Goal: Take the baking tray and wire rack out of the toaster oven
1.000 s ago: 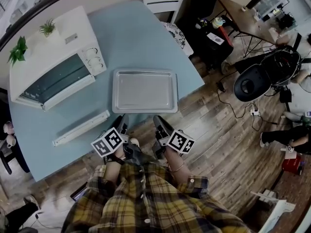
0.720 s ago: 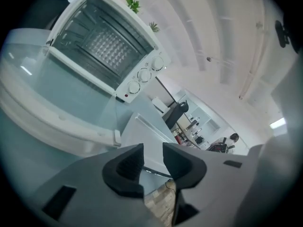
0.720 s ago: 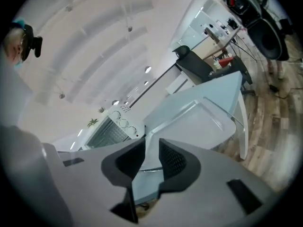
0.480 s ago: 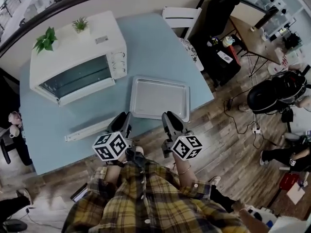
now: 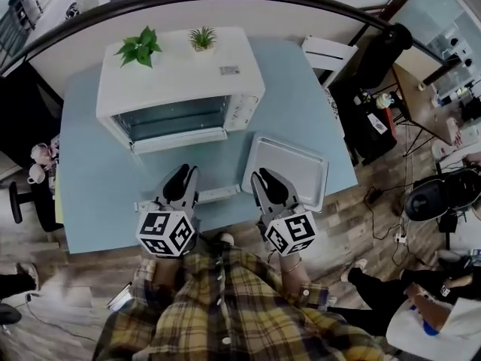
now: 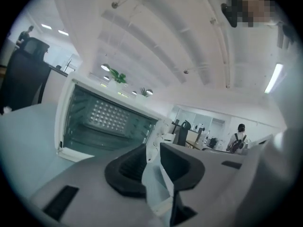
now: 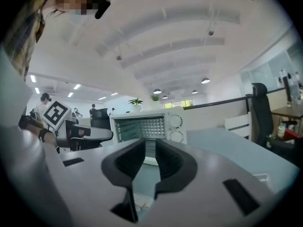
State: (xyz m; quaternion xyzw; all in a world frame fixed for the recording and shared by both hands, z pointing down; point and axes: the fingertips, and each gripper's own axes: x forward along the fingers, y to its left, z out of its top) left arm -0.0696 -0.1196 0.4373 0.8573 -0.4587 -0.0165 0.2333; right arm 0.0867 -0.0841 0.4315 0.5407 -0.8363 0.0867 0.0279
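Baking tray (image 5: pixel 291 171) is lying flat and empty on the blue table (image 5: pixel 98 194), just off the front right corner of the toaster oven (image 5: pixel 180 74), so by the look of it that half of the job is already done and it is parked there to keep the oven front free. Wire rack: can't tell. A long narrow white strip (image 5: pixel 214 195) is lying on the table in front of the oven, parallel to its front, but it's too thin and washed out to name, and the gripper views looking into the oven's glass front aren't showing a rack clearly either. Left gripper (image 5: pixel 183 173) and right gripper (image 5: pixel 263 177) are hovering side by side in front of the oven, both pointing roughly level at its front, probably lining up for a two-handed reach at the door or the rack. Left jaws have just been closing and are standing a narrow gap apart with nothing between them, only table and the white strip showing through. Right jaws are likewise slightly parted and pinching nothing, oven front visible through the gap. Two potted plants (image 5: pixel 139 47) are sitting on top of the oven, out of the way.
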